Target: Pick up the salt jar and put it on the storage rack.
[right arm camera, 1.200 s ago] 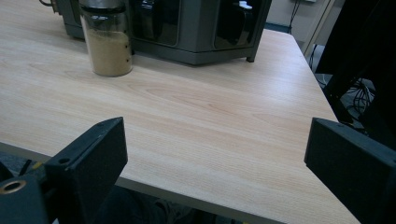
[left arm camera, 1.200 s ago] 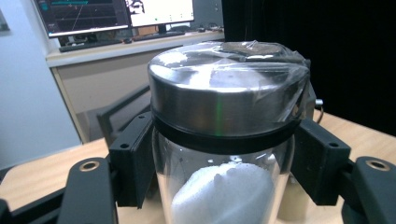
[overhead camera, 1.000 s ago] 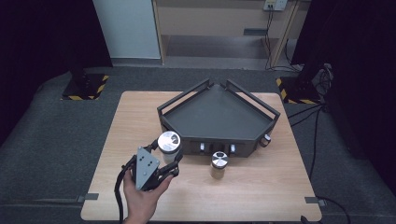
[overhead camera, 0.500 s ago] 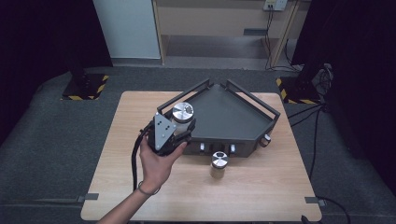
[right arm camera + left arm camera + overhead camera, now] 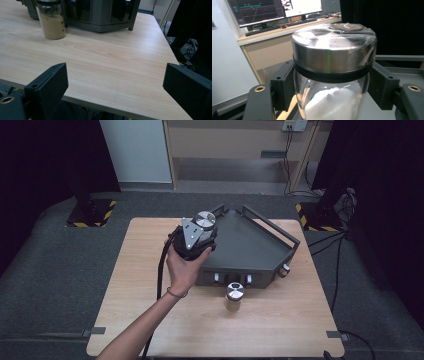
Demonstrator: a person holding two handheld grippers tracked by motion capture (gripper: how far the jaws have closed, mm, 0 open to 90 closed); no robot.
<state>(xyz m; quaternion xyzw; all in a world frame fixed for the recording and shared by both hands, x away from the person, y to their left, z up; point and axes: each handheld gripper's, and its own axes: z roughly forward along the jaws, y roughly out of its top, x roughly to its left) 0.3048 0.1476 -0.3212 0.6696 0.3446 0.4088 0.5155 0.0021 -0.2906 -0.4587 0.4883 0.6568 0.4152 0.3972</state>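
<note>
A glass jar (image 5: pixel 332 65) with a steel lid and white powder inside sits between the jaws of my left gripper (image 5: pixel 332 86), which is shut on it just below the lid. From above, that jar (image 5: pixel 205 219) is held over the left corner of the dark grey three-cornered rack (image 5: pixel 250 245), with the left gripper (image 5: pixel 199 236) under the hand. A second jar (image 5: pixel 234 296) with brown powder stands on the table in front of the rack. My right gripper (image 5: pixel 115 85) stands open over the table's near edge, with the brown jar (image 5: pixel 51 21) far off at the upper left.
The wooden table (image 5: pixel 280 325) has bare room to the right and front of the brown jar. The rack (image 5: pixel 100 15) has knobs along its front face and raised rails. Monitors and a desk lie behind the held jar, and cables run on the floor at right.
My left gripper has carried the white-powder jar from the table in front of the rack's left side up and away to the rack's left corner. The brown jar has stayed put.
</note>
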